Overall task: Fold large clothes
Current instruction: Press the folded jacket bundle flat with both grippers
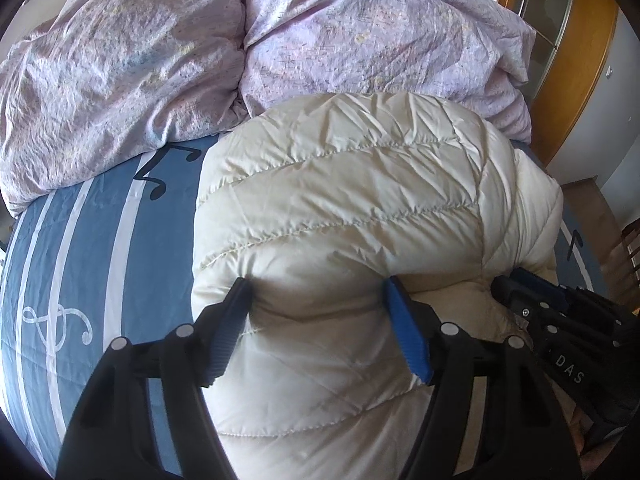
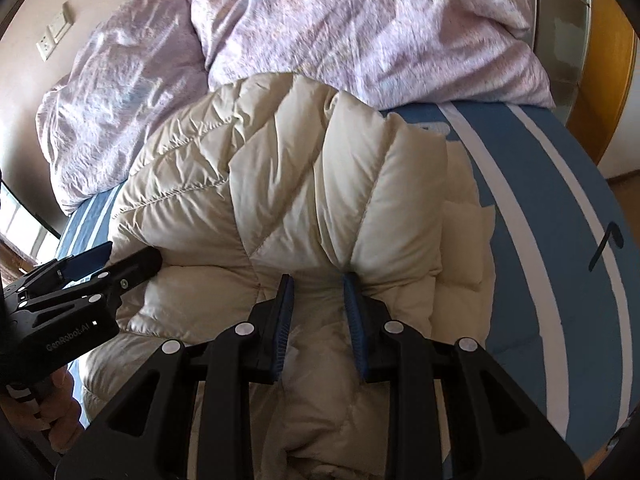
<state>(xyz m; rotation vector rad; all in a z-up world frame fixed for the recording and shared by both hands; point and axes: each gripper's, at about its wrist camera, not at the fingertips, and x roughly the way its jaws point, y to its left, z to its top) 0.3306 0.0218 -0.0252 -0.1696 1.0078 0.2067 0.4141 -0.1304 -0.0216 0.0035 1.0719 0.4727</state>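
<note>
Cream quilted down jacket (image 1: 340, 208), puffy and bundled, lies on the blue sheet with white stripes and music notes (image 1: 100, 248), directly ahead of both tongs. The left gripper (image 1: 320, 296) has its fingers spread wide, pressing into a broad bulge of jacket fabric. The right gripper (image 2: 318, 292) is clamped on a narrower fold. Crumpled lilac duvets (image 2: 360, 28) lie beyond the jacket.

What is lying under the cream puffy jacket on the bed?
Under the cream puffy jacket a blue bedsheet shows, with white stripes and black music notes. How the sheet looks directly below the jacket is covered. Behind it lies a lilac duvet.
</note>
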